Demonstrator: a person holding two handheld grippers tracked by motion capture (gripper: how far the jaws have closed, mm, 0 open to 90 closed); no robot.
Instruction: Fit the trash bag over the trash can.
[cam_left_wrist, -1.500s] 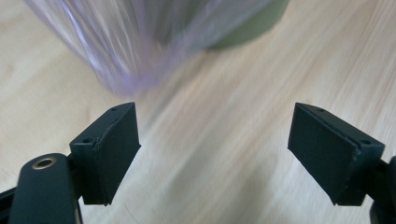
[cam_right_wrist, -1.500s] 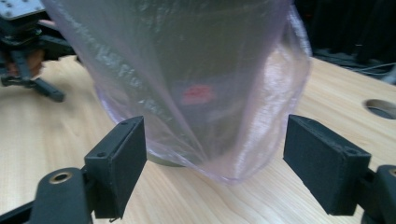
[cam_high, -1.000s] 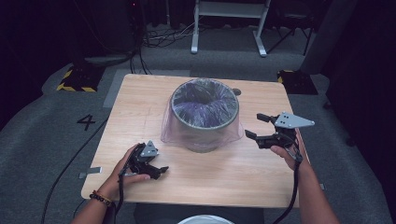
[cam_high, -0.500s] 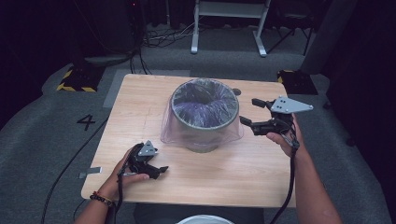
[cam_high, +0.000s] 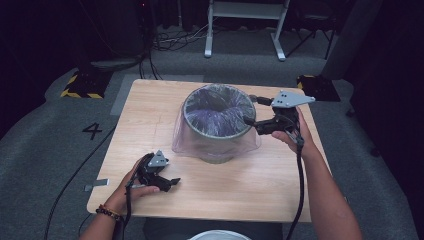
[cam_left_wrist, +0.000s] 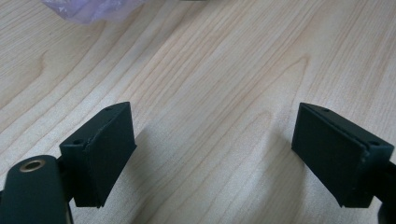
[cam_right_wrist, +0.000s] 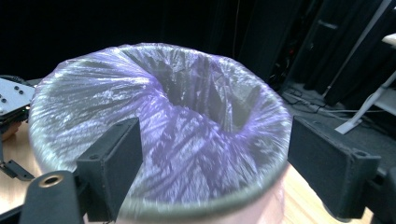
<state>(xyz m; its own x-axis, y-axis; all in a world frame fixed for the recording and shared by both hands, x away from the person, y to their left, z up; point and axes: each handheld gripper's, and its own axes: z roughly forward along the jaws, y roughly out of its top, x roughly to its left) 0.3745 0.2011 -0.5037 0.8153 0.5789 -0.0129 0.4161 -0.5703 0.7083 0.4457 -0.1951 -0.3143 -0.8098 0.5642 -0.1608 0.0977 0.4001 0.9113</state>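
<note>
Lining the bin looks mostly done. High view: the bin (cam_high: 218, 124) stands mid-bench, its purple bag (cam_high: 216, 112) stretched over the rim, skirt draped loose down the outside. You hold the right gripper (cam_high: 249, 120) at the rim's right edge, jaws released; the left gripper (cam_high: 172, 183) sits near-left on the bench (cam_high: 150, 107).

Left gripper view: jaws wide, nothing between them, bare wood below.

Right gripper view: jaws apart, facing the rim, film unpinched. Left to do, I judge: seat the bag inside.
</note>
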